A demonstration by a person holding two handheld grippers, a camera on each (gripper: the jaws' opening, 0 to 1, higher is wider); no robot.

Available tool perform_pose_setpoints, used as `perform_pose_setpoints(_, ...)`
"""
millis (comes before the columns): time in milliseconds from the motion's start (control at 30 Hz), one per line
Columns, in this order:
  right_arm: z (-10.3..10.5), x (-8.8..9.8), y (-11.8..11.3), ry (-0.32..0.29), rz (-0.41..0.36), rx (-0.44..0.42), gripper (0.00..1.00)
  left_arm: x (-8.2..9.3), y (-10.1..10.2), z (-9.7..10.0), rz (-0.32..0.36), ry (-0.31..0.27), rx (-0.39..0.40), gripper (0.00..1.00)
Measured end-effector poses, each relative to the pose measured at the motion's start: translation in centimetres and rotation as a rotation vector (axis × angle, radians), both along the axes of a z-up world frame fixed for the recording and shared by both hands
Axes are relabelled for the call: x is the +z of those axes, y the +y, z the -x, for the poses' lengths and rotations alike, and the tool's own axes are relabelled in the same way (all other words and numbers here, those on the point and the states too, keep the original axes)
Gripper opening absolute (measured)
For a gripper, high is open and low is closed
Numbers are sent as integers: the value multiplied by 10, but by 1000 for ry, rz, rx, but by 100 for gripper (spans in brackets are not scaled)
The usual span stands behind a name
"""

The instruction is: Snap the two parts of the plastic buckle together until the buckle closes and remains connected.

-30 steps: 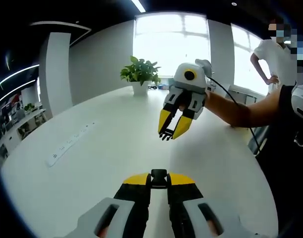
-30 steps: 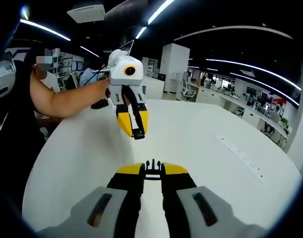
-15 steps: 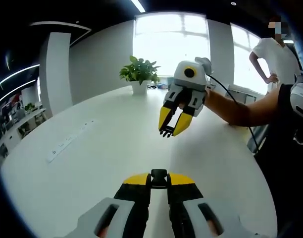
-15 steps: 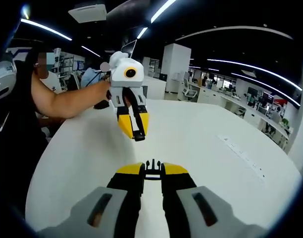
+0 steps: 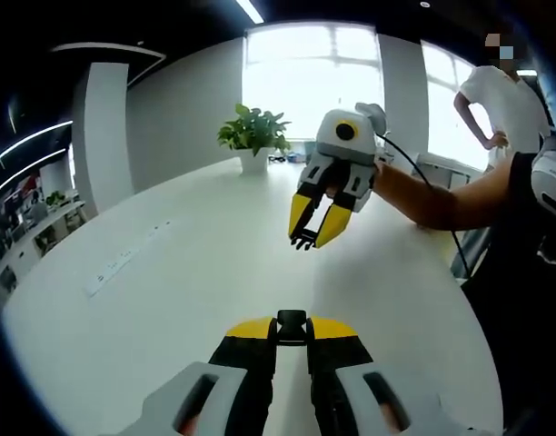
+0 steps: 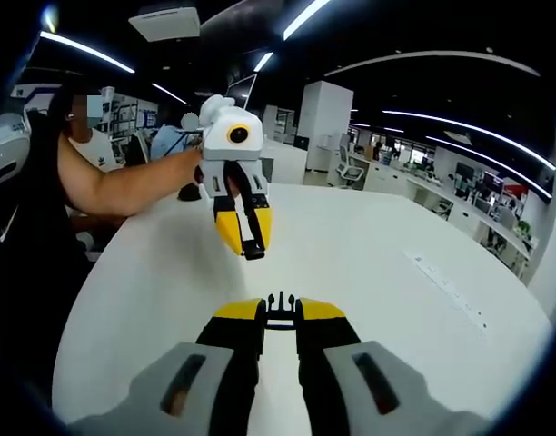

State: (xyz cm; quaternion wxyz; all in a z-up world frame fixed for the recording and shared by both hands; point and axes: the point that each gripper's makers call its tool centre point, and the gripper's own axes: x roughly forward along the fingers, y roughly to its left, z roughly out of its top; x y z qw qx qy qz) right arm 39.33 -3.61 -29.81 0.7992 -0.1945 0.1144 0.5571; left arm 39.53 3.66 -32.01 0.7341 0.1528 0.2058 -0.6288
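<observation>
A broad white worktop (image 5: 196,263) spans an open office and carries a potted plant (image 5: 253,136) near its far edge before a bright window (image 5: 310,77), with a flat white power strip (image 5: 124,263) lying to one side; the same strip (image 6: 451,291) appears in the right gripper view. A person in a white shirt (image 5: 501,95) stands beyond the worktop, and the operator's bare forearm (image 5: 441,202) reaches in from the side. The left gripper (image 5: 291,329), seen along its own yellow-tipped jaws, is closed tight on the black socket half of the buckle (image 5: 292,322), which projects from between the jaw tips above the worktop. The right gripper (image 6: 278,313) is likewise closed on the pronged half of the buckle (image 6: 279,307), whose black prongs stick out past the tips. Each gripper also appears in the other's view, held in the air and pointing down toward the camera: the right gripper (image 5: 307,238) with the pronged half (image 5: 302,242) at its tips, and the left gripper (image 6: 247,245) with the socket half (image 6: 253,247) pinched between its tips. The two buckle halves face each other, well apart and not joined.
</observation>
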Motion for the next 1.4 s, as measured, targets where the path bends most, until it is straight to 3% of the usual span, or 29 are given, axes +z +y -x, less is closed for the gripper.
perform_pose_setpoints(567,10,-6,3,8,-3,7,14,-13,2,14,-11,12,-5,12)
perform_pose_setpoints(1400,20,-11,4,11,-8,10,14,-13,3,22,-23,5,-16,12)
